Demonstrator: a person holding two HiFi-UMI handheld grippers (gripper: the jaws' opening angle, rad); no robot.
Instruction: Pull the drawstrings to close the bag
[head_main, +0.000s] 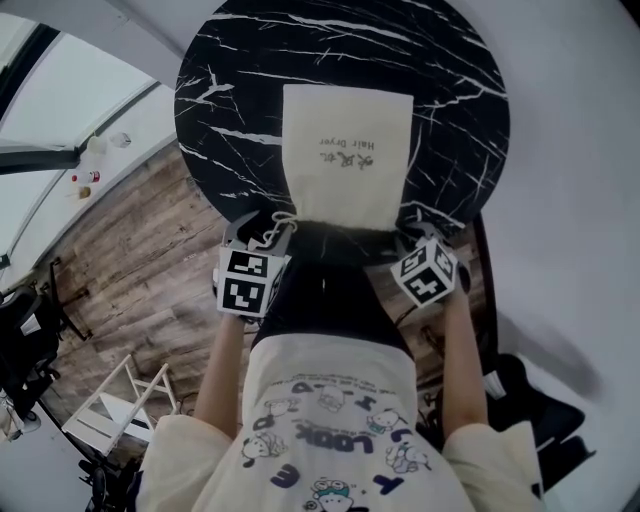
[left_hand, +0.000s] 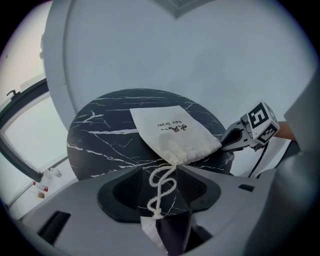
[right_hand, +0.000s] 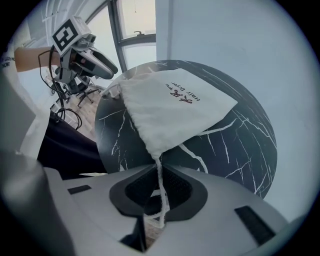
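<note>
At the left a window (head_main: 60, 100) slopes over a floor of worn wooden planks (head_main: 130, 270), where a white folding rack (head_main: 110, 410) stands. In the middle is a round table (head_main: 230, 80) with a black, glossy top veined with thin white lines like marble. To the right there is only a plain pale wall (head_main: 570, 150).

The bag (head_main: 345, 150) lies flat on the table's near half, with its gathered mouth at the table's near edge, between the two grippers. It is a soft rectangle of off-white cloth with a little dark print on its face, puckered into folds where the cords leave it.

The left gripper (left_hand: 162, 171) sits just off the mouth's left corner with its jaws spread wide. Between them, touching neither dark ribbed pad, the left drawstring (left_hand: 161, 192) lies slack. It is a white twisted cord, looped on itself and ending in a knot.

The right gripper (right_hand: 159, 161) sits at the mouth's other corner, pointing steeply down, and its pads are pressed in on the right drawstring (right_hand: 160, 187). That cord runs straight and taut from the bag's pinched corner through the narrow slit between them.
</note>
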